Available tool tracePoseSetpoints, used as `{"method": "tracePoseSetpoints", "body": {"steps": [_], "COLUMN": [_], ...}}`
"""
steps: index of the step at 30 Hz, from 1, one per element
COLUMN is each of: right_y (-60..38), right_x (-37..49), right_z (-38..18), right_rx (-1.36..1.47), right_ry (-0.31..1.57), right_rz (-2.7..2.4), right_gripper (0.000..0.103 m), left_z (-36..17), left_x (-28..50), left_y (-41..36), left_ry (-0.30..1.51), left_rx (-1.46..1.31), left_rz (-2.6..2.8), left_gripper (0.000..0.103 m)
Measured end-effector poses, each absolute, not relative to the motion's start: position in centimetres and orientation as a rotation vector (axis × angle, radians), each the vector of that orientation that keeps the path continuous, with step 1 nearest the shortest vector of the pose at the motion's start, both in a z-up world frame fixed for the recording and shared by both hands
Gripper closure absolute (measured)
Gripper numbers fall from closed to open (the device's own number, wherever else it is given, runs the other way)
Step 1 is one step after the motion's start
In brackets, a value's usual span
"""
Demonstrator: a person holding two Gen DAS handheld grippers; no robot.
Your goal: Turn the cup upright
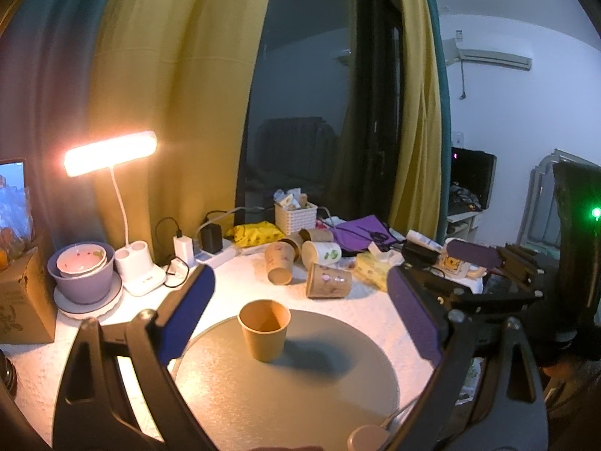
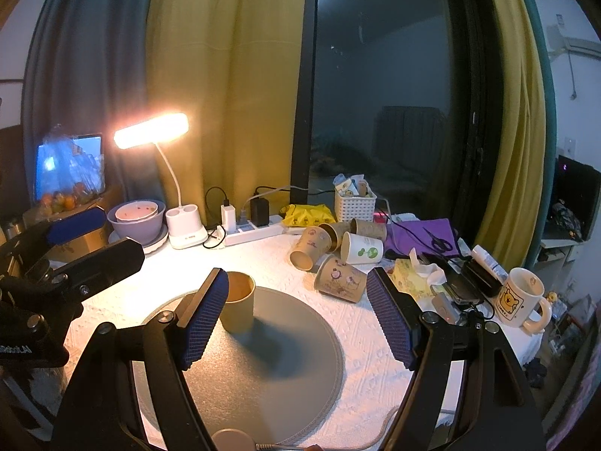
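Far left I see a lavender bowl (image 2: 136, 221) with a smaller bowl inside, then the lit desk lamp (image 2: 151, 130) on its white base, both at the far edge of the white tablecloth (image 2: 375, 353).

My left gripper (image 1: 300, 312) is wide open, blue pads apart, nothing between them. The paper cup (image 1: 264, 330) stands upright, mouth up, on the round grey mat (image 1: 300, 406), centred in the gap between the left fingers but touching neither. From the right wrist view the same cup (image 2: 240, 306) sits on the far left part of the mat (image 2: 270, 376), partly behind my right gripper's left pad (image 2: 204, 319); contact there I cannot tell.

My right gripper (image 2: 296, 319) is also spread wide, holding nothing.

Farther right, beyond the mat, a pile of tipped paper cups (image 2: 338, 251) lies on its sides, a white basket (image 2: 355, 205) behind them. Then purple cloth (image 2: 420, 235) with scissors on it, and at far right a bear mug (image 2: 520, 302) upright near the table edge.
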State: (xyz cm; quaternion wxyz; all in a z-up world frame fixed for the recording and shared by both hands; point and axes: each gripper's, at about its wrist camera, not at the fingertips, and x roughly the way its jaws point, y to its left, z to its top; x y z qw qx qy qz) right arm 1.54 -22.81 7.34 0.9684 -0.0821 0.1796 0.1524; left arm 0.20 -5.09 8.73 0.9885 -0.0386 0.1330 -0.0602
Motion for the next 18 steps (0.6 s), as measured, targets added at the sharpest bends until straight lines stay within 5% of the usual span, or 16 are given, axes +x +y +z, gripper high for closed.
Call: {"method": "tracePoseSetpoints", "body": {"steps": [18], "right_y": [-22.93], "right_x": [1.6], "right_z": [7.26], "right_rx": [-0.166], "right_ry": [0.363], "right_rz": [0.309], "right_gripper": [0.024], "left_z": [8.84], "left_x": [0.19], "left_y": [-5.03], "left_ry": [0.267], "left_rx": [-0.08], "left_rz": [-0.118], "left_gripper": [0.009]}}
